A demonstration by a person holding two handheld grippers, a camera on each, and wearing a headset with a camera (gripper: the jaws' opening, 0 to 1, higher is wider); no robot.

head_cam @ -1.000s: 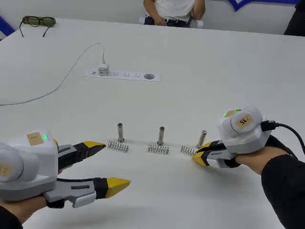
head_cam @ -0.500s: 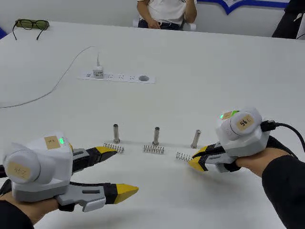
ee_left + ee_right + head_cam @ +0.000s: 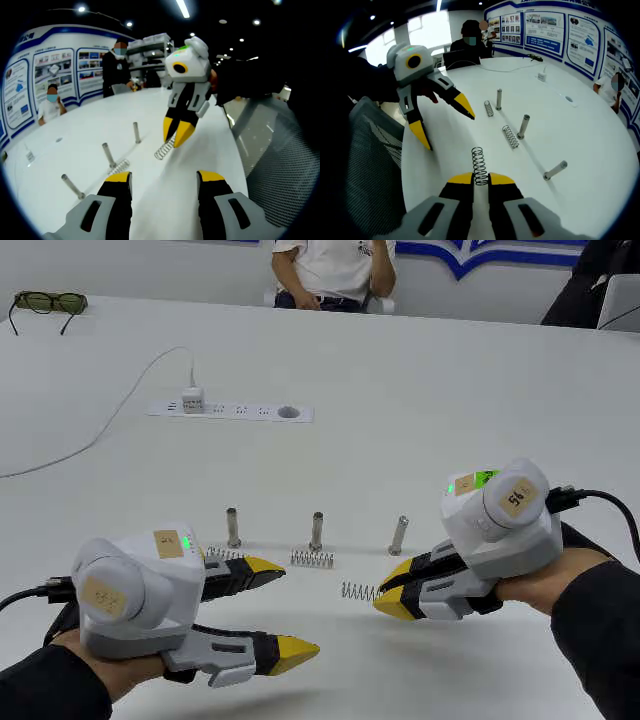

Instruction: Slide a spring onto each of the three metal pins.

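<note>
right claw [image 3: 387, 600] is pinching one spring [image 3: 357, 591] by its end, pins [image 3: 316, 530] ahead of its tips, left claw [image 3: 292, 607] spread open

Right spring [image 3: 358, 591]: near end lost between the pressed-together jaws of the right gripper [image 3: 380, 602]; in the right gripper view its lowest coils vanish there too.
Left spring [image 3: 222, 554]: near side behind the upper jaw of the left gripper [image 3: 300, 608].
Person [image 3: 330, 265]: cut by the top edge above the chest.
Grey slab [image 3: 622, 300]: top right corner, cut by the edge; cannot tell what it is.
White cable [image 3: 110, 420]: runs off the left edge.
Black cable [image 3: 605, 506]: leaves at the right edge.
Power strip [image 3: 230, 411]: sockets too small to make out.
Posters [image 3: 560, 30]: text unreadable.
</note>
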